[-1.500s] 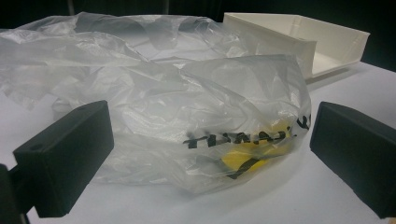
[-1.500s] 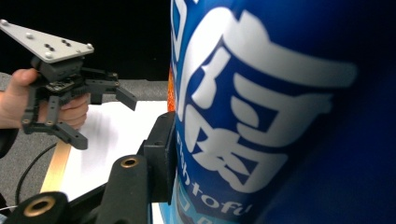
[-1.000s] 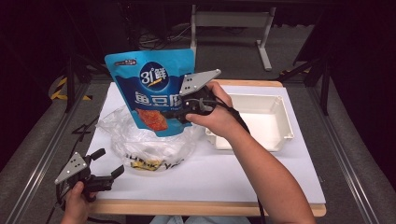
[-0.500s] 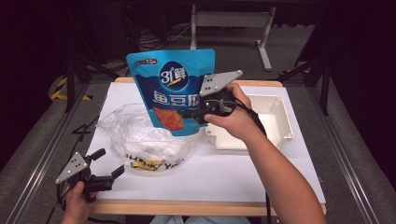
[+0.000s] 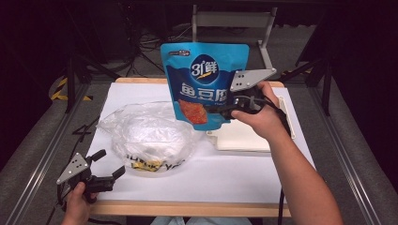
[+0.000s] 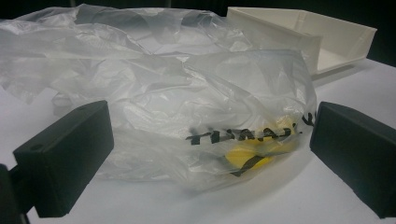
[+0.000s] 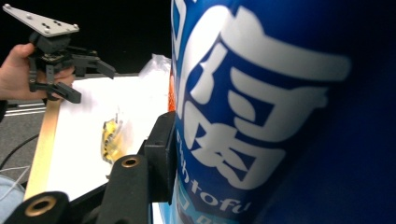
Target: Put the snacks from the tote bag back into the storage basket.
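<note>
One blue snack pouch (image 5: 202, 84) hangs in the air, clamped in the right gripper (image 5: 220, 110); its long axis runs upright, top seal toward the far side of the table (image 5: 141, 93) and printed face toward the high camera, tilted a little at most; the jaws are closed onto its lower right part, and in the right gripper view one black pad lies flat against the blue pouch (image 7: 261, 121) face, the other pad hidden behind it, so how deep the grip goes is hard to say. The right hand (image 5: 260, 119) wraps the gripper body from behind, forearm stretched forward from the near edge, jaws pointing leftward across the table. Just below and right of that gripper sits a white tray (image 5: 248, 138); below and left of it lies a crumpled clear plastic bag (image 5: 145, 136) with yellow and black print. Well apart, at the near left corner, the left gripper (image 5: 105, 164) rests low in the left hand (image 5: 77, 206), jaws spread wide and empty, aimed at the plastic bag (image 6: 187, 107), which lies just ahead of its pads, with the tray (image 6: 327, 37) beyond.
</note>
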Demonstrator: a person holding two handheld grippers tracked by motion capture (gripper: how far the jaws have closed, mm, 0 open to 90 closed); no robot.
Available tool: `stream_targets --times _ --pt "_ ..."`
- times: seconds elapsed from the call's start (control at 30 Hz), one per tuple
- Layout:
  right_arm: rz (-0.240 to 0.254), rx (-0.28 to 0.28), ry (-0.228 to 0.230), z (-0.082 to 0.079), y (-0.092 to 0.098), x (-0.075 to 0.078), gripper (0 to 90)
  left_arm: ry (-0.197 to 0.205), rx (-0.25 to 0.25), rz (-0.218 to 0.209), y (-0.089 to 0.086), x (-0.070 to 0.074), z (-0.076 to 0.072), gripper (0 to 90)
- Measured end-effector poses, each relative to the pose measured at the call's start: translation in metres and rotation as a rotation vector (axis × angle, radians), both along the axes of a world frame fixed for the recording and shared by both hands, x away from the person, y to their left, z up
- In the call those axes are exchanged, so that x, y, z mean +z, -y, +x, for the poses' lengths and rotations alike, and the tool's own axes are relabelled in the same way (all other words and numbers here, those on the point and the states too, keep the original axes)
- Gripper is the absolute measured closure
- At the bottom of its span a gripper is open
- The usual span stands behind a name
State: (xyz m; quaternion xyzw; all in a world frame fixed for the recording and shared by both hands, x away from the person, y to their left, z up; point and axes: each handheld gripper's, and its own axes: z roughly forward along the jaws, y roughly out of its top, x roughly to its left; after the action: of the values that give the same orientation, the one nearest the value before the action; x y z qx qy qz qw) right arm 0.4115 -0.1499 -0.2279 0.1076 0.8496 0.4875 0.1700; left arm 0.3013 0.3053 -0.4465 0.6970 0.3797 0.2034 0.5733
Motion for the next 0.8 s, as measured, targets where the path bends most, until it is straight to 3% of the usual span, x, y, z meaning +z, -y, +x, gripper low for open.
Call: stream_targets --times 0.33,0.8 --pt "-0.007 -0.063 -0.001 0.009 0.035 0.003 53.6 -0.011 0.001 0.012 -0.001 0.000 0.000 0.3" --pt "-0.007 -0.143 -0.017 0.034 0.074 -0.006 53.6 -0.009 0.012 0.006 0.000 -0.001 0.000 0.2"
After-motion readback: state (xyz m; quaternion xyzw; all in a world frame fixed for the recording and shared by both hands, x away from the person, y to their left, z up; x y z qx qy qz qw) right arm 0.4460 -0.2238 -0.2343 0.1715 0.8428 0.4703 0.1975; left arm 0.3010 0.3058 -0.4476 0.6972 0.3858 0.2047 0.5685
